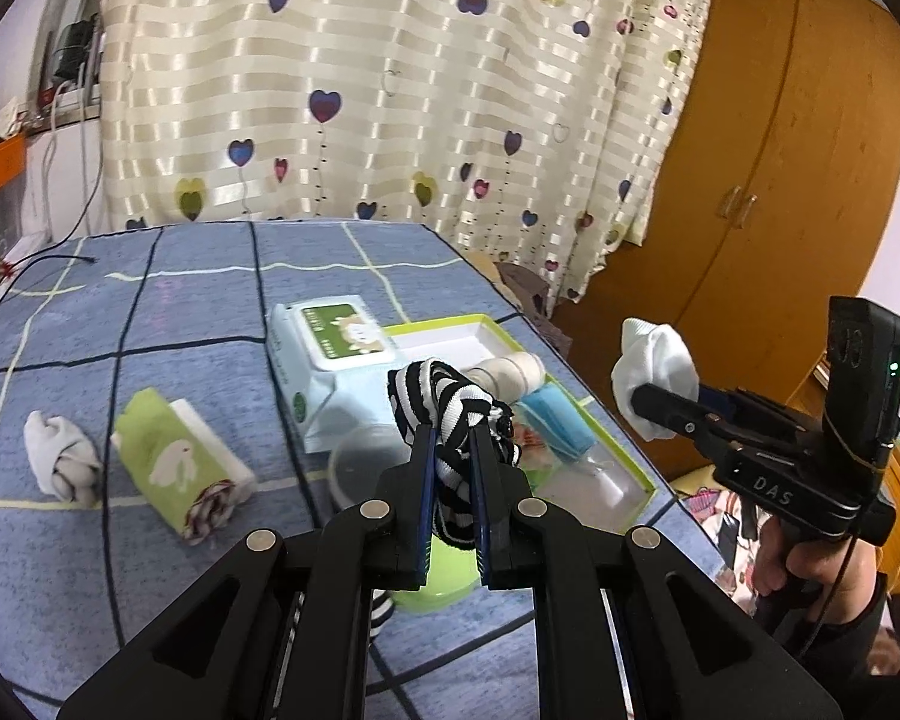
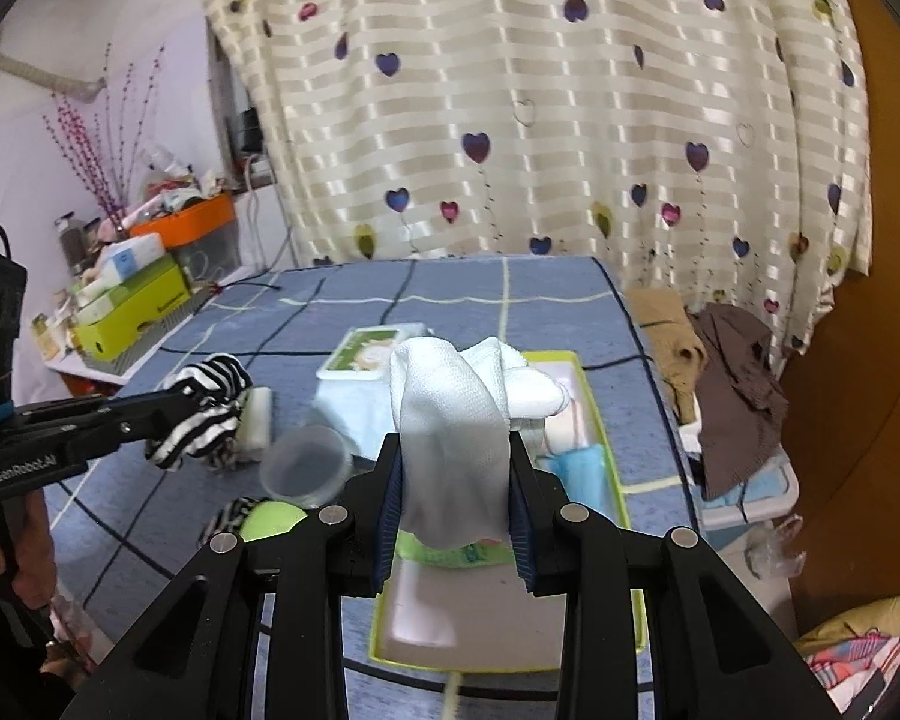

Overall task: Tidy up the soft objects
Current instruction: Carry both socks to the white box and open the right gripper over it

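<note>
— Above the blue checked bed cover [image 1: 180, 312], what do we hold in the left hand-held gripper [image 1: 452, 438]?

— We have its two fingers pinched narrow on a black-and-white striped soft sock [image 1: 444, 402], lifted clear of the cover. In the right wrist view it sits at nine o'clock, bunched at the gripper's tip.

— And the right hand-held gripper [image 2: 455, 468]?

— We grip a white knitted sock [image 2: 450, 420] there, the fingers set fairly wide around the cloth, which folds over and hangs between them. In the left wrist view it shows at three o'clock, well apart from the striped one.

— What lies below us?

— We see a shallow green-rimmed white tray [image 1: 450, 330] on the cover, with a rolled blue cloth [image 1: 555, 420] and a cream roll [image 1: 510, 369] inside it. Just beside it, at its nine o'clock, lies a pale blue wet-wipe pack with a green lid [image 1: 330, 354]. A clear round plastic container [image 1: 360, 468] sits near the pack. Toward eight o'clock rest a green rolled towel with a white rabbit [image 1: 177, 468] and a small white rolled sock [image 1: 60, 459], near each other, touching or not we cannot tell.
</note>
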Tool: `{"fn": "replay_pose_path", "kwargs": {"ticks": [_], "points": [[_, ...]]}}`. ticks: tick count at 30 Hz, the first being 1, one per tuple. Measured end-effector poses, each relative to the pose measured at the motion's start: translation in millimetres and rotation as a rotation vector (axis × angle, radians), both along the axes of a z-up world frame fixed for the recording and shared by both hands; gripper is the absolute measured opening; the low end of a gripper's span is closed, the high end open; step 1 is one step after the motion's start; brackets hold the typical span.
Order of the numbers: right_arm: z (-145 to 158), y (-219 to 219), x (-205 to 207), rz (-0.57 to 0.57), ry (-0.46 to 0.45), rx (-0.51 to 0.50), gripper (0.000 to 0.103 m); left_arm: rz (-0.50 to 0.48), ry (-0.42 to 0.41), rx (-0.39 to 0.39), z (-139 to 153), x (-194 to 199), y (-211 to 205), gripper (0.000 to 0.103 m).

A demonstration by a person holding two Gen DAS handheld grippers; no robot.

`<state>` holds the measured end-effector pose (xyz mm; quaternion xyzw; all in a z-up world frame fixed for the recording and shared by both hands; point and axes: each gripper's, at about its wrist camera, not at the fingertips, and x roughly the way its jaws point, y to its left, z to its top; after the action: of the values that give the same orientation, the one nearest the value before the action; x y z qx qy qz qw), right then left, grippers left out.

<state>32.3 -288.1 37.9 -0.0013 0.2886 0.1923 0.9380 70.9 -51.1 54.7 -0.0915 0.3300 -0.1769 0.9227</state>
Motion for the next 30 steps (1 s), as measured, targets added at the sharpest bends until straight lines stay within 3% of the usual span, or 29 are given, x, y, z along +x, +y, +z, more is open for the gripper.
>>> {"fn": "replay_pose_path", "kwargs": {"ticks": [19,24,30], "points": [[-71,-30,24,-0.065,0.188,-0.052,0.031,-0.098,0.043,0.01,-12,13,-45,0.011],[-87,-31,31,-0.073,0.234,-0.066,0.038,-0.113,0.053,0.016,-15,15,-53,0.011],[-84,-31,27,-0.055,0.23,-0.072,0.05,-0.139,0.081,0.02,-22,19,-64,0.011]]}}
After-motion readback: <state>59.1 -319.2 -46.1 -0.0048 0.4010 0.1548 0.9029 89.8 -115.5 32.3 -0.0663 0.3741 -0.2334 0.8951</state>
